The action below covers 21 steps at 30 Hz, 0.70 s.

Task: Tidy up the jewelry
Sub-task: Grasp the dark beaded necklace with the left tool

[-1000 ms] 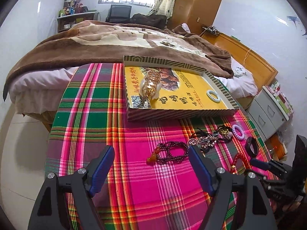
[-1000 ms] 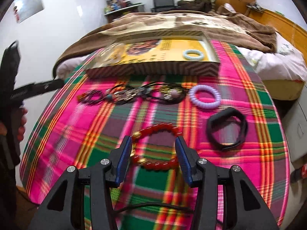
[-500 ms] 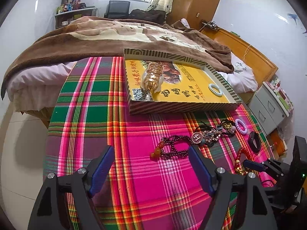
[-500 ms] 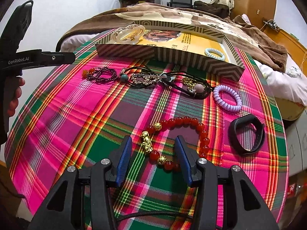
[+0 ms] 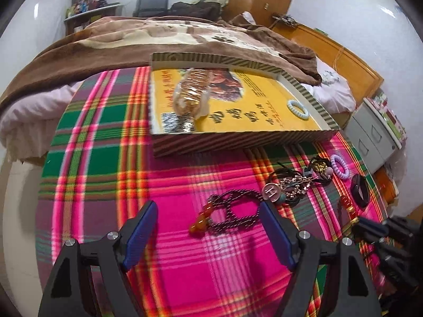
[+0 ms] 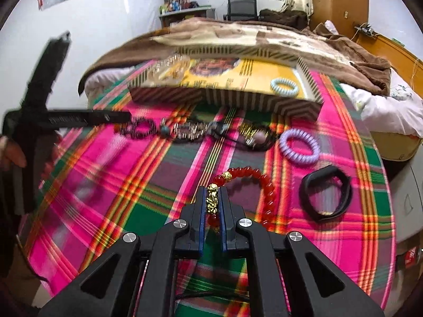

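Nearest in the right wrist view, the right gripper (image 6: 213,203) is clamped on the gold charm section of the red bead bracelet (image 6: 253,185), whose loop lies on the plaid cloth (image 6: 132,185) just ahead. It looks light, limp and smooth, so it will likely dangle and swing; the knobbly charms seem a surer hold than round beads. The left gripper (image 5: 208,233) hangs wide open, holding nothing, over the dark bead bracelet (image 5: 232,211), probably equally floppy; pinching across its strand should serve. Farther off lie the black band (image 6: 327,192), the purple coil tie (image 6: 298,146) and the striped box (image 6: 224,100).
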Motion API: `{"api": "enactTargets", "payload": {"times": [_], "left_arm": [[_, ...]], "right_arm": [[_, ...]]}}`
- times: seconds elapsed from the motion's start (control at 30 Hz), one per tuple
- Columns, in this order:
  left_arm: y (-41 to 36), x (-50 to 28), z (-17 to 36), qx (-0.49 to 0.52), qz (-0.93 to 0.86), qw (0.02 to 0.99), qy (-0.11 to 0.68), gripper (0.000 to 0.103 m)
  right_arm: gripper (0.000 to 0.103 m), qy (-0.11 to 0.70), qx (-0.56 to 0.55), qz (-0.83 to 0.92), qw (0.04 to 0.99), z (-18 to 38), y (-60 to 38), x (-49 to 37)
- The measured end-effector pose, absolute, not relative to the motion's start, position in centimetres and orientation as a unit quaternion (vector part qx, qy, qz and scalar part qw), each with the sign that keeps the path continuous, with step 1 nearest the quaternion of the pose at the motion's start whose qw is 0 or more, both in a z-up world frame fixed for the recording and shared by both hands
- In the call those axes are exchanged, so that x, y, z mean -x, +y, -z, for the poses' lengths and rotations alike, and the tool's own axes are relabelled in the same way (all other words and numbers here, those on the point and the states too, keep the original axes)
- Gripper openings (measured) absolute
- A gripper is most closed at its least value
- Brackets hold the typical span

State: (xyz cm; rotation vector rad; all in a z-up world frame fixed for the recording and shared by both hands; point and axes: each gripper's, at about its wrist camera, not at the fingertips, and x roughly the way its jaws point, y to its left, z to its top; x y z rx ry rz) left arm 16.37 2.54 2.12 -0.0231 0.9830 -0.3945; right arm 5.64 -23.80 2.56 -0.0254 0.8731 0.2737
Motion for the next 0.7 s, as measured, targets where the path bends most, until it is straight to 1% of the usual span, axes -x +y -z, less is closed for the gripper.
{"api": "enactTargets", "payload": {"times": [0.3, 0.43, 0.57, 0.63, 0.7], "left_arm": [[0.5, -16.9, -1.0, -0.031, 0.176, 0.861, 0.477, 0.079], [-0.4, -16.6, -0.7, -0.068, 0.168, 0.863, 0.471, 0.079], [-0.7, -16.8, -0.7, -0.068, 0.167, 0.864, 0.469, 0.078], [-0.9, -16.8, -0.8, -0.068, 0.169, 0.866, 0.466, 0.07], [-1.1, -16.7, -1.0, -0.068, 0.178, 0.866, 0.463, 0.047]], "right_arm": [[0.008, 0.386, -0.01, -0.122, 0.914, -5.2, -25.4, -5.4], [0.008, 0.378, -0.017, -0.121, 0.917, -5.7, -25.8, -5.4], [0.008, 0.378, -0.02, -0.123, 0.917, -5.7, -26.0, -5.5], [0.008, 0.379, -0.024, -0.124, 0.917, -5.6, -26.1, -5.6], [0.008, 0.379, -0.025, -0.124, 0.917, -5.5, -26.1, -5.6]]}}
